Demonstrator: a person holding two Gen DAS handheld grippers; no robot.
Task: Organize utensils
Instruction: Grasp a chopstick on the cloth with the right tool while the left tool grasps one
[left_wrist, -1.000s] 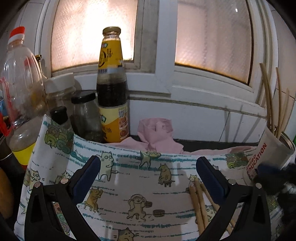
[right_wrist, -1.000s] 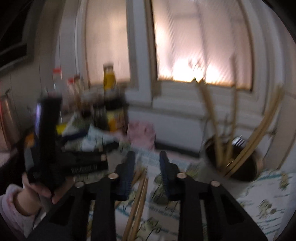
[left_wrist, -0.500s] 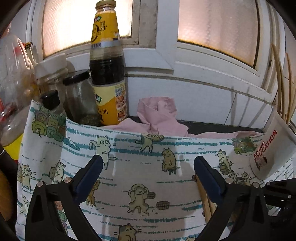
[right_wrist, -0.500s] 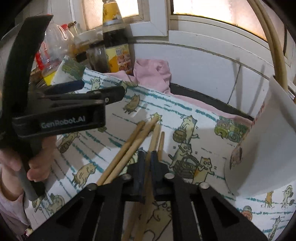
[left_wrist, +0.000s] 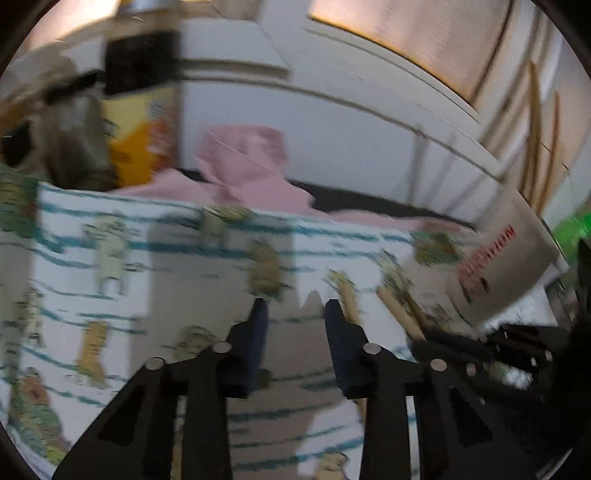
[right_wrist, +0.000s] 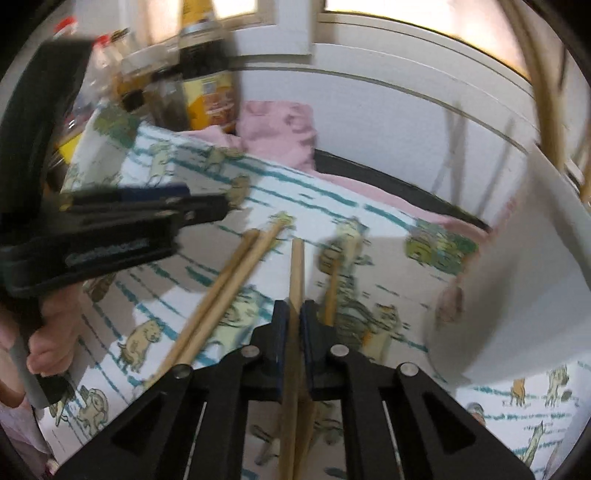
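Right gripper clamped a chopstick over the cat-print cloth; left gripper's jaws had just been closing on nothing.

The right gripper (right_wrist: 293, 314) held one wooden chopstick (right_wrist: 295, 273) pinched between its blue pads, the stick running forward over the cat-print cloth (right_wrist: 192, 273). Two more chopsticks (right_wrist: 225, 291) lay side by side on the cloth just left of it, and another (right_wrist: 332, 295) just right. The left gripper (left_wrist: 293, 314) hovered over the cloth's middle, its jaws narrowed but apart, nothing between them. A white paper cup (right_wrist: 517, 280) holding upright chopsticks stood at the cloth's right edge. Bottles (right_wrist: 207, 74) and a pink rag (right_wrist: 277, 125) sat beyond the far edge.
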